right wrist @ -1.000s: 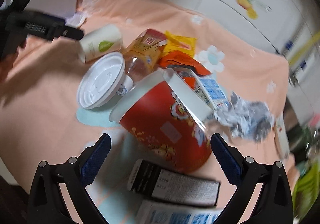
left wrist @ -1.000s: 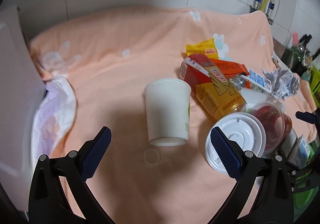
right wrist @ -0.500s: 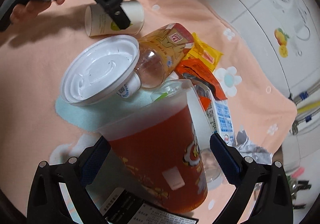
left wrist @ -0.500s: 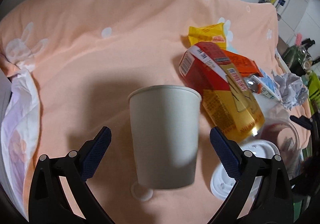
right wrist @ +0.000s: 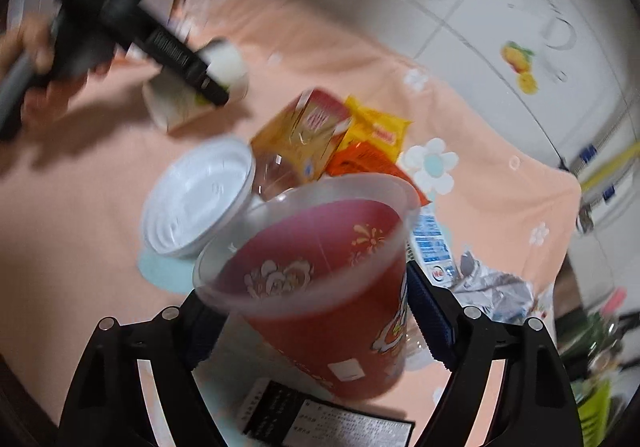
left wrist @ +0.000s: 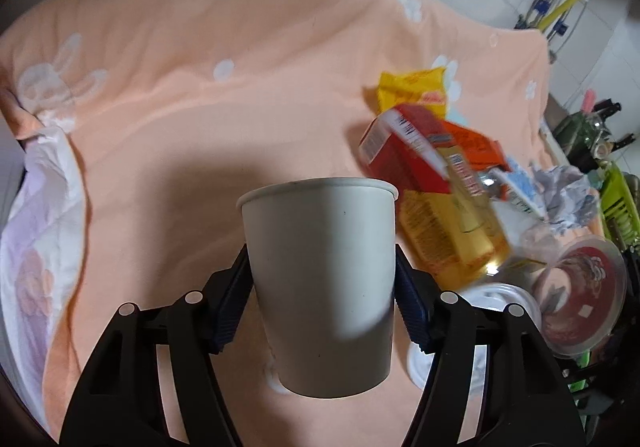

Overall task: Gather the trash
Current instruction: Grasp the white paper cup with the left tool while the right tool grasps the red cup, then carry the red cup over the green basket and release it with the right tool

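Observation:
A white paper cup [left wrist: 320, 247] lies on the peach blanket [left wrist: 200, 67], base toward me, between my left gripper's [left wrist: 322, 279] blue pads. The jaws are closing and the pads touch both its sides. In the right wrist view the same cup [right wrist: 176, 115] shows under the left gripper [right wrist: 180, 55], which a hand holds. My right gripper [right wrist: 316, 303] is closing on a red printed plastic cup [right wrist: 332, 311], mouth tilted up and away, with a pad against each side. The red cup [left wrist: 576, 295] also shows at the lower right of the left wrist view.
Beside the cups lie a white lid [right wrist: 196, 199], a bottle with a yellow and red label [left wrist: 440, 223], a yellow packet [left wrist: 412, 87], an orange wrapper [right wrist: 364, 159], a blue milk carton [right wrist: 430, 243], crumpled paper [right wrist: 492, 287] and a black box [right wrist: 328, 419]. A green rack [left wrist: 616, 207] stands past the right edge.
Both grippers moved in over their cups and narrowed from wide open. The left pads now touch the paper cup. The red cup has tipped mouth-up between the right pads.

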Demonstrator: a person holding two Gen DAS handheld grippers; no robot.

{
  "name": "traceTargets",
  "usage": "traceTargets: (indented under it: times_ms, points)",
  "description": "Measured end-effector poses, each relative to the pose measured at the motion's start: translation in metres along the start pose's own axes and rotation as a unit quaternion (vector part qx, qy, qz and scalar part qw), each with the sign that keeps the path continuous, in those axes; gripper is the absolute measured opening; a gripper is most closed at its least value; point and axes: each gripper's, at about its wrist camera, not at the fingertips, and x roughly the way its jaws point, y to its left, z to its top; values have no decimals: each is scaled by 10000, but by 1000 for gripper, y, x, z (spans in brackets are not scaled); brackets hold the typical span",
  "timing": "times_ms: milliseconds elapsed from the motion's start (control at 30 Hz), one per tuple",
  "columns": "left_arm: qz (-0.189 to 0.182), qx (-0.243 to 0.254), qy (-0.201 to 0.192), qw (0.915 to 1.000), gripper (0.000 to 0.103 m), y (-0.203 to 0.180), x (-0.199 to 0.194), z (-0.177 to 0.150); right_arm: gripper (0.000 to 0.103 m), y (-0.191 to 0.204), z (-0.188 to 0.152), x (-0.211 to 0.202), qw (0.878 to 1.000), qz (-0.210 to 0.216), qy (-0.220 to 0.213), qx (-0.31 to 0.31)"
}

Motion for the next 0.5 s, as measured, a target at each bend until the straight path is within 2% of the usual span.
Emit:
traceTargets:
  times_ms: [100, 267, 500]
  points:
    - [-35, 104, -225, 9997, 64, -6, -24, -2, 77, -9, 2, -21, 9988, 79, -184, 455]
    - [-325, 318, -512, 9977, 64, -30, -60, -9, 77, -20, -6, -61, 9911, 234, -419, 1243]
    - [-1006, 805, -638, 9896, 64, -89, -97, -33, 77, -41, -51, -129, 9717, 177, -682, 2254]
